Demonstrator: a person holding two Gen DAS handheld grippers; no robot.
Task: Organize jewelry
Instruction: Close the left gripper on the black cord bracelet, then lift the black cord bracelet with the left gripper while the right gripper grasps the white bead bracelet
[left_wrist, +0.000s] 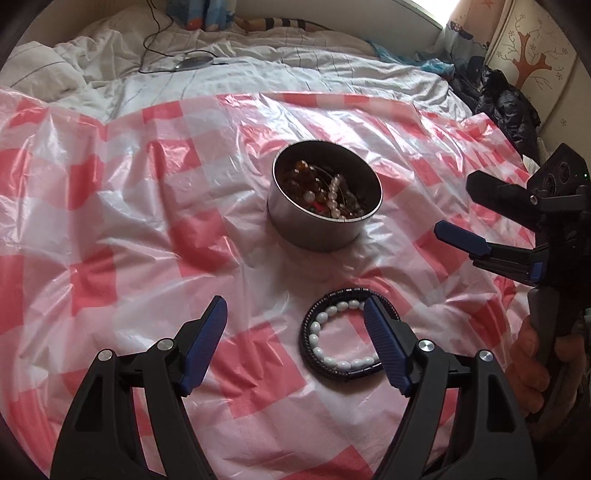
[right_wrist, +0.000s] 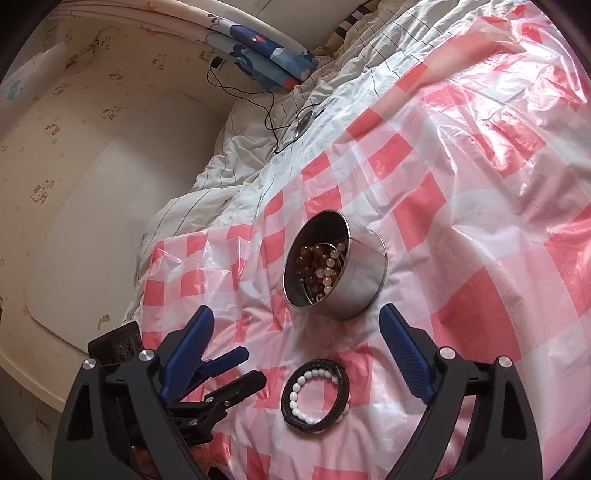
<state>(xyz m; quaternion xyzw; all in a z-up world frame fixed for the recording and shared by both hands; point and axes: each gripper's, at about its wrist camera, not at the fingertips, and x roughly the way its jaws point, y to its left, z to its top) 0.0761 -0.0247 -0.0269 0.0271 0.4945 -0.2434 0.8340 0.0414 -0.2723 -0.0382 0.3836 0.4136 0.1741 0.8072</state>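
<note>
Bracelets are waiting on the red-and-white checked plastic sheet (left_wrist: 110, 229) that is covering the bed: a white bead bracelet (left_wrist: 334, 341) is lying inside a dark braided bracelet (left_wrist: 308, 345), the two touching, on the near side of the sheet. Just beyond them, farther off, a round silver metal tin (left_wrist: 314, 225) is standing upright with its top open, already holding amber and pearl-coloured bead strings (left_wrist: 325, 188).

The left gripper (left_wrist: 295, 345) is hanging over the near sheet with its jaws spread wide and nothing between the pads; its right finger is sitting over the right edge of the two rings, while its left finger is standing well to the left of them. The right gripper (right_wrist: 297, 341) is also gaping wide and carrying nothing, pointing at the stretch between the rings and the tin.

Judging by this, the step in hand is the pick-up of the remaining bracelets for the tin. The next move is calling for one gripper to centre itself over a rim of the rings, come down and pinch bead and braid together or the white one alone, without snagging the thin, crinkled plastic beneath.
</note>
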